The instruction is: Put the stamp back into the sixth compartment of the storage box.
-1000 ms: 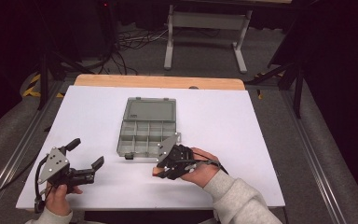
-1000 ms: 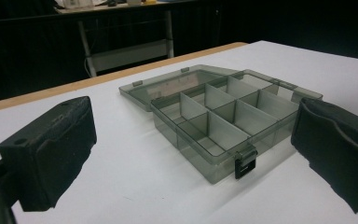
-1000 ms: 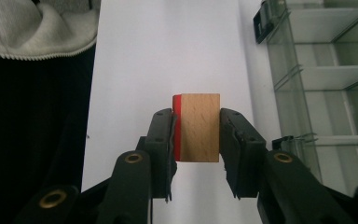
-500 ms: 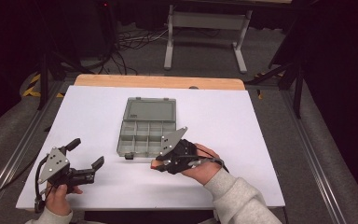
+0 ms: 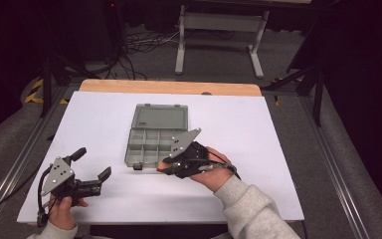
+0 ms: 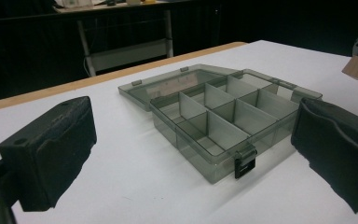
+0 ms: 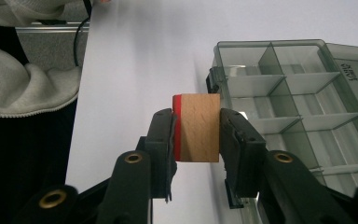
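Right hand-held gripper (image 7: 196, 135) clamps wooden block (image 7: 198, 127) between its jaws.

It looks like a lab: a white-covered table (image 5: 258, 149) stands among dark curtains, loose cables (image 5: 139, 42) lie on the grey floor, and a metal stand (image 5: 219, 30) is behind.

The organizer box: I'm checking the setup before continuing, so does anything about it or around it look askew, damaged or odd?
Nothing stands out. The organizer box lies flat on the table, lid open, its compartments bare and dividers straight. The right gripper holds a wooden block squarely beside it; the left gripper is open, apart from it.
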`<act>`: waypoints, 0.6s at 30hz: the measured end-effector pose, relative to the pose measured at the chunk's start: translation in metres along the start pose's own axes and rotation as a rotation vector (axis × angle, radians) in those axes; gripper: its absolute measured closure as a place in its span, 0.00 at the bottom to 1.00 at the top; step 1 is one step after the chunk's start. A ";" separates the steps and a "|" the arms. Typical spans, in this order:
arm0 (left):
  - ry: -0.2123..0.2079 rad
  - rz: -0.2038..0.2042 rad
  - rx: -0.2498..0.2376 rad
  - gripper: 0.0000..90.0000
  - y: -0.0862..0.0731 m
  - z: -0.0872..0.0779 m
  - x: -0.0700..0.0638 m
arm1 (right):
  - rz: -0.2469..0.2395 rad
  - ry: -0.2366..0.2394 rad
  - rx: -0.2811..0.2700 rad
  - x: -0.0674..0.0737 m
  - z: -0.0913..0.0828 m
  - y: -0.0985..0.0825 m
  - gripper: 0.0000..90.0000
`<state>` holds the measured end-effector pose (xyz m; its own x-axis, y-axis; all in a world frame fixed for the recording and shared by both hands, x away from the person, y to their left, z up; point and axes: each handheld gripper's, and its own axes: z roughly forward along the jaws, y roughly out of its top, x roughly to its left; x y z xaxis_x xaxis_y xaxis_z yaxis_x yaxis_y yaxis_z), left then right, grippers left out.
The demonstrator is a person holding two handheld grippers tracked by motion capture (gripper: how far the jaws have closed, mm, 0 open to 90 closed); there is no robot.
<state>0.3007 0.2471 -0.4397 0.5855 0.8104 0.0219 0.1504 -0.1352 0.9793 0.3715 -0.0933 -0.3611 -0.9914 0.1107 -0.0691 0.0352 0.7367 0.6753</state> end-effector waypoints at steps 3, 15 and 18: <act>0.001 0.000 0.001 0.01 0.000 0.000 0.000 | 0.000 -0.008 -0.001 -0.002 0.000 0.003 0.73; 0.001 0.001 0.002 0.01 0.000 -0.001 0.001 | -0.004 -0.034 -0.005 -0.015 0.006 0.017 0.73; 0.001 0.005 0.002 0.01 0.000 -0.001 0.001 | -0.004 -0.039 -0.004 -0.019 0.007 0.020 0.73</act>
<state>0.3008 0.2485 -0.4393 0.5854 0.8103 0.0265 0.1496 -0.1401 0.9788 0.3917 -0.0760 -0.3516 -0.9860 0.1331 -0.1004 0.0302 0.7348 0.6776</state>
